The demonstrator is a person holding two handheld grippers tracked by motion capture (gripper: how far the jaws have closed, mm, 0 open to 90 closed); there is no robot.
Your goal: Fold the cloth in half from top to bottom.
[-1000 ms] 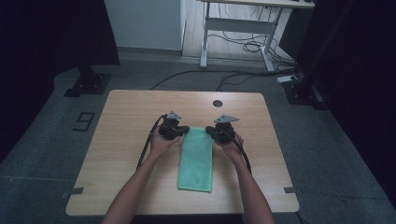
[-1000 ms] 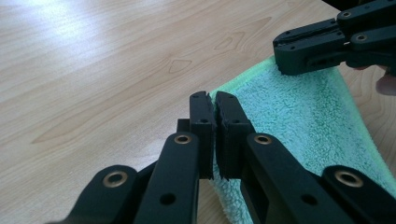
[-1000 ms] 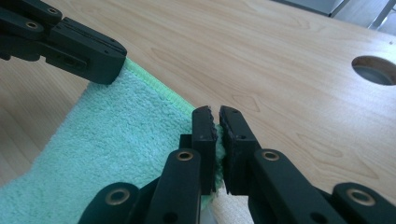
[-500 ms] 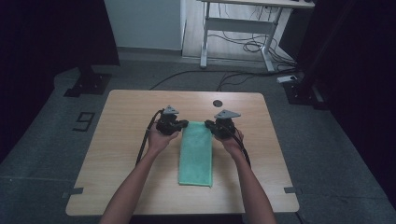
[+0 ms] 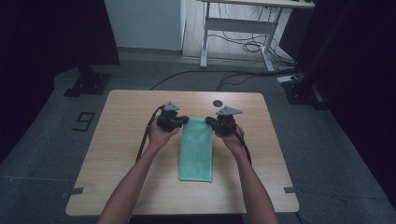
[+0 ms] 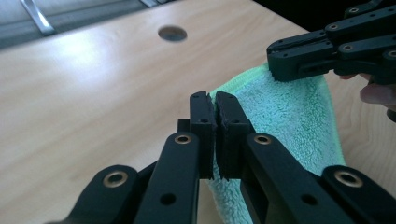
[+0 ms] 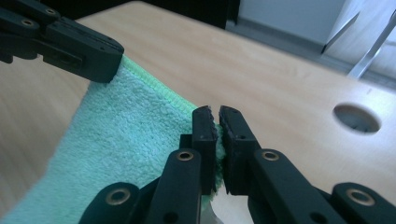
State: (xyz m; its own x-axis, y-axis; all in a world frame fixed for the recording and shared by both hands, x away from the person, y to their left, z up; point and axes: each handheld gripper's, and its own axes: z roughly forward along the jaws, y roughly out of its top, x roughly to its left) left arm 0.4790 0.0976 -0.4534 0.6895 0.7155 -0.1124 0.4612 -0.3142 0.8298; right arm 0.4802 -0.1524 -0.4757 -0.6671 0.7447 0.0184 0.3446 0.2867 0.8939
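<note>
Both grippers, left [image 5: 183, 120] and right [image 5: 211, 122], have fingers clamped on the green towel's [image 5: 196, 154] far corners, edge stretched taut, likely for folding over on the worktop [image 5: 121, 135].

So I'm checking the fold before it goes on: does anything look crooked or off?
Nothing stands out. The green towel lies flat and straight on the table, and the left gripper and right gripper each pinch a far corner.

Towel [image 5: 196, 149]: fluffy green terry cloth. Table [image 5: 126, 140]: smooth pale wood, slight sheen. Claws matt black plastic.
</note>
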